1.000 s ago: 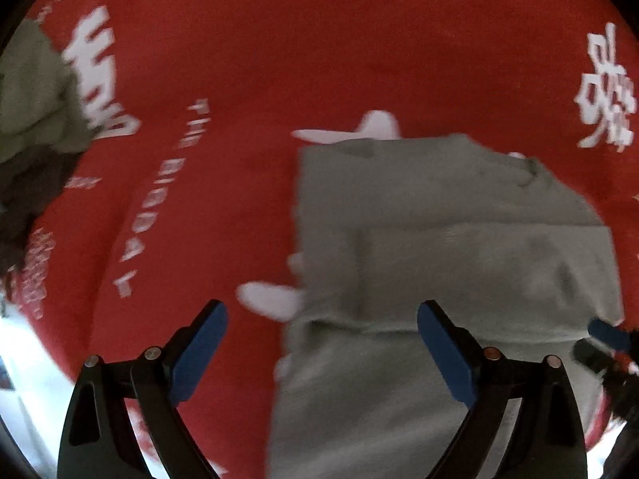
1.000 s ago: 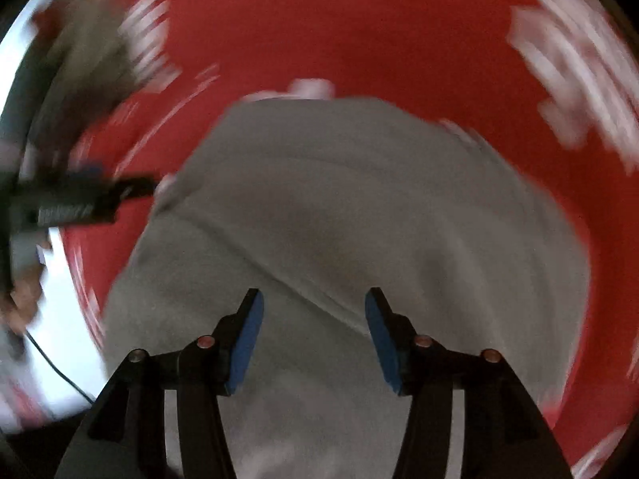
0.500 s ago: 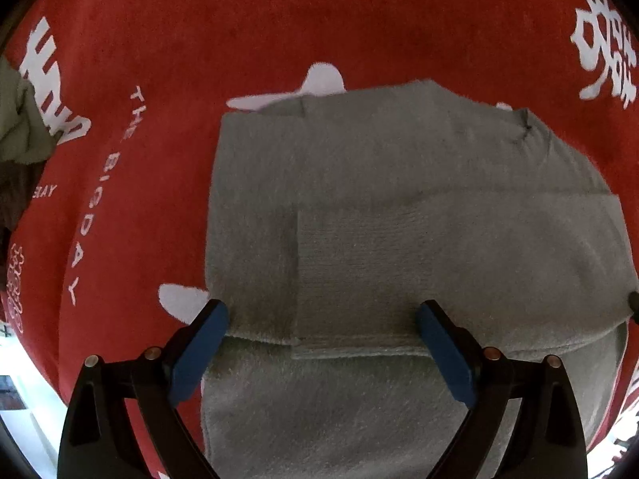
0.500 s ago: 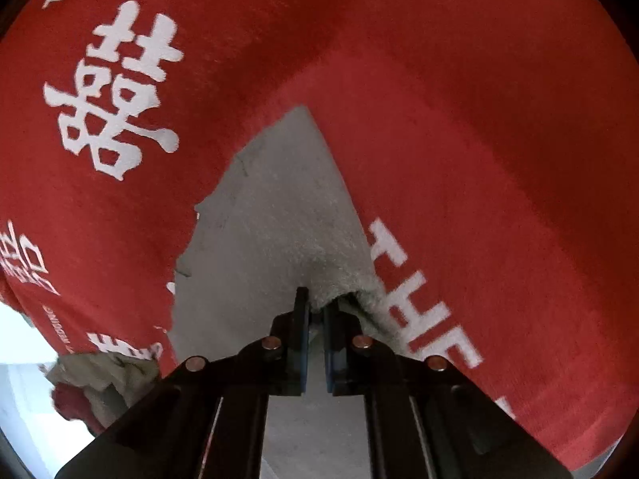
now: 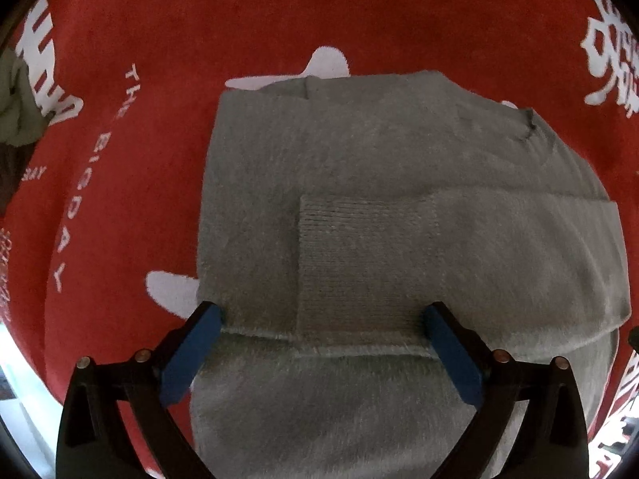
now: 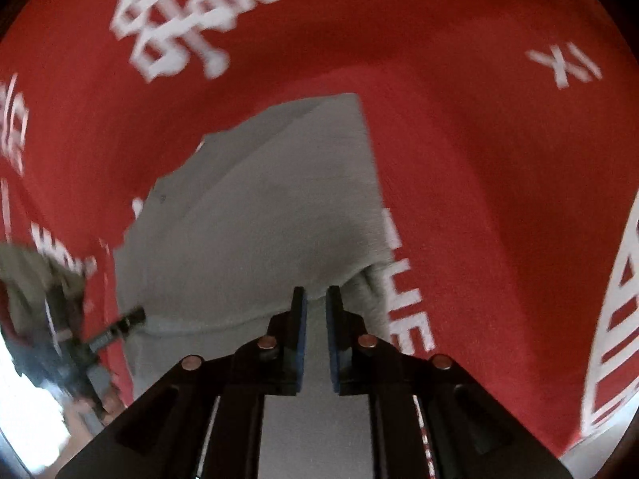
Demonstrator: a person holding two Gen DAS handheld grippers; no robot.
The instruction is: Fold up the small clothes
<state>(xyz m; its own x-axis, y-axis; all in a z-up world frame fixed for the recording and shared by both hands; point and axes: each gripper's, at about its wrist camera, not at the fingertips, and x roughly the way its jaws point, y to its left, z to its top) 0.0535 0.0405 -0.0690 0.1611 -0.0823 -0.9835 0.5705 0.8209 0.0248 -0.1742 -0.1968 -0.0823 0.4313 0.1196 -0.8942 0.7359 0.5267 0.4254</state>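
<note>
Right gripper (image 6: 315,299): pinched on grey sweater (image 6: 255,215) edge, nearer.
Left gripper (image 5: 323,333): wide, straddling cuff (image 5: 359,263).
Sleeve axis: crosswise.

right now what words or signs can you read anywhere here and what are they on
"THE BIGDAY": white print on the red cloth, left of the grey sweater.
"XI": white print on the red cloth, right wrist view.
"THE": red cloth beside the sweater's edge, partly hidden.
Large white Chinese characters: blurred, unreadable.
Sweater: no text.

The fuzzy grey knit sweater (image 5: 399,183) has a ribbed cuff (image 5: 359,263); the red white-printed cloth (image 5: 279,20) beneath looks matt and napped.
</note>
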